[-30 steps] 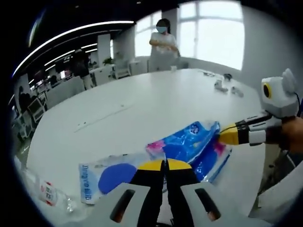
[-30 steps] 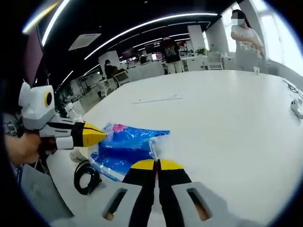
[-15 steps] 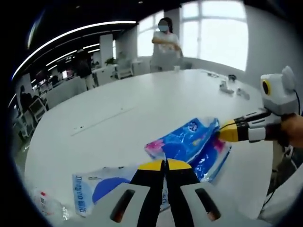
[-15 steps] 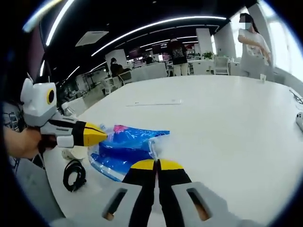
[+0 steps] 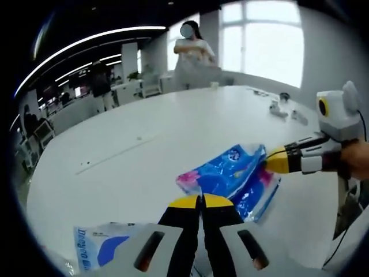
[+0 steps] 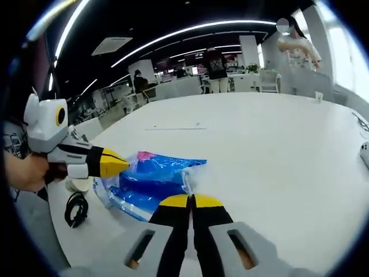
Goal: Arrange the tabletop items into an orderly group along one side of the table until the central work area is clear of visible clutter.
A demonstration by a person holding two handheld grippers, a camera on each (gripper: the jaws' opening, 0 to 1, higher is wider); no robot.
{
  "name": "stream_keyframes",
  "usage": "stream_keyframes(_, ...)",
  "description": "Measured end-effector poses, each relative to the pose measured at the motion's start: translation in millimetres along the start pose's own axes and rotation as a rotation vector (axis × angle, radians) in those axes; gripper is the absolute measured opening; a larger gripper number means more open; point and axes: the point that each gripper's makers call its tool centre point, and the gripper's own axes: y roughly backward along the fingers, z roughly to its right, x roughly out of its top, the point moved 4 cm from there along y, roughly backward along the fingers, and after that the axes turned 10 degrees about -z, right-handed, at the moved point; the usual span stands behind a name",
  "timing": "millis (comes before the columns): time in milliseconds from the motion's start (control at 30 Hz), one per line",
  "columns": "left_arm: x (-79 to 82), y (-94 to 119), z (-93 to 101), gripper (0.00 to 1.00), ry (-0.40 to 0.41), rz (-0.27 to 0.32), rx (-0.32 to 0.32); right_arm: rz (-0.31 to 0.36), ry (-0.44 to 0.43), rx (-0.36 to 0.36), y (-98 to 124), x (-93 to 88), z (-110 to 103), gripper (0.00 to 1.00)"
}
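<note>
Both grippers were clenched on the blue bag [image 5: 236, 176]: the left gripper [image 5: 201, 199] pinched its near edge, and the right gripper [image 5: 275, 161] held the opposite end. In the right gripper view the same hold showed, the right gripper [image 6: 190, 199] on the clear corner of the bag [image 6: 153, 179], the left gripper [image 6: 115, 163] at its far end. Over the last second the bag kept its place between the jaws, while the white pack [image 5: 101, 253] slid toward the lower edge of the left gripper view, and the cable [image 6: 73, 208] drifted outward. I judge the pair was carrying the bag across the table [image 5: 150, 156], away from those items. The center looked already free.
</note>
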Motion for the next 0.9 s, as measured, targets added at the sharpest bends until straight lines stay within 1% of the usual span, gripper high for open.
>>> stream_keyframes(167, 4.5, -12, 6.3, 0.0, 0.016, -0.002, -0.011, -0.01, -0.012, -0.004, -3, -3.4, 17, 0.0)
stream_keyframes(267, 4.2, -17, 8.0, 0.0, 0.016, -0.003, -0.014, -0.009, -0.021, 0.006, -6, -4.9, 21, 0.0)
stream_keyframes(400, 4.1, -22, 5.3, 0.0, 0.011, -0.008, -0.005, -0.011, 0.008, 0.015, -12, -3.7, 24, 0.0)
stream_keyframes(633, 7.2, -34, 1.9, 0.0, 0.024, -0.009, -0.002, -0.012, 0.011, 0.014, -23, -0.3, 36, 0.0)
stream_keyframes(900, 8.0, -56, 2.3, 0.0, -0.019, -0.039, -0.006, -0.018, 0.018, -0.003, -34, -0.4, 50, 0.0)
